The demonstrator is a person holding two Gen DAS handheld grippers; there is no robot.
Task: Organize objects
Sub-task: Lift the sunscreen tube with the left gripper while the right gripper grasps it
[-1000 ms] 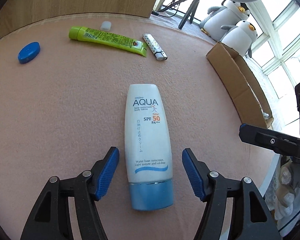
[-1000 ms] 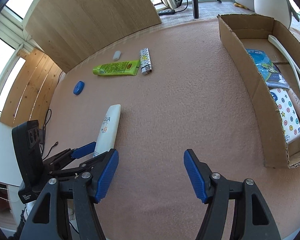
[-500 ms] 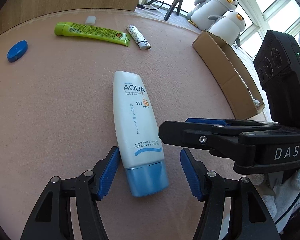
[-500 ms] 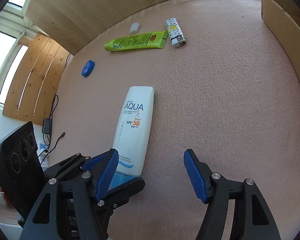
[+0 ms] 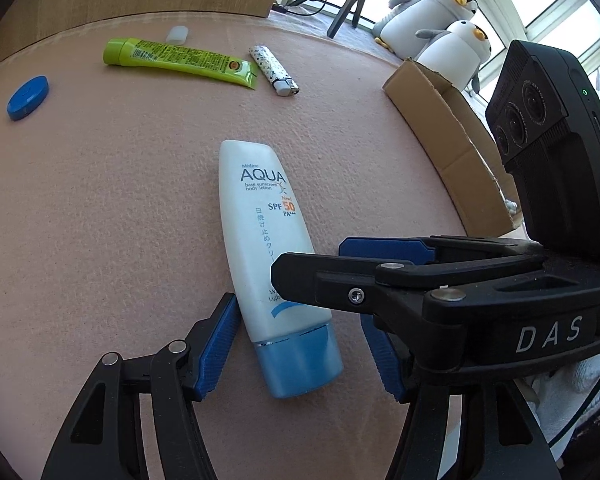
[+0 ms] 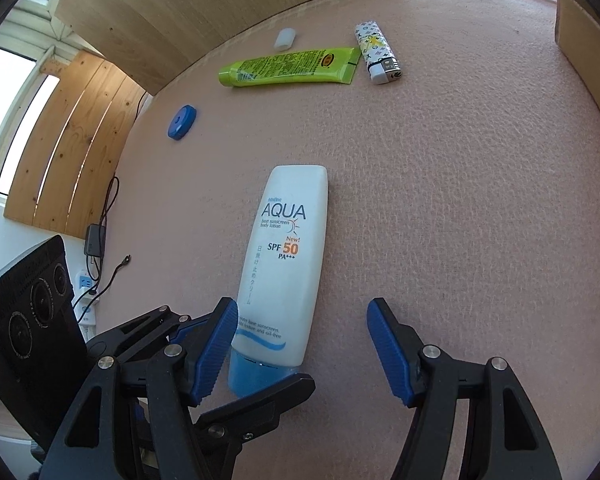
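Between my jaws the white AQUA sunscreen bottle (image 5: 266, 240) (image 6: 284, 264) lies flat on the pink counter (image 5: 100, 208), label up, blue cap toward me.

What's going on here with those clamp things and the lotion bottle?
A person is tidying small items off a pink table using two hand-held grippers. The left gripper is open, its blue pads either side of the cap end of a white sunscreen bottle lying flat. The right gripper, also open, is beside it. A green tube, lighter and blue disc wait farther back; a cardboard box sits to the right.
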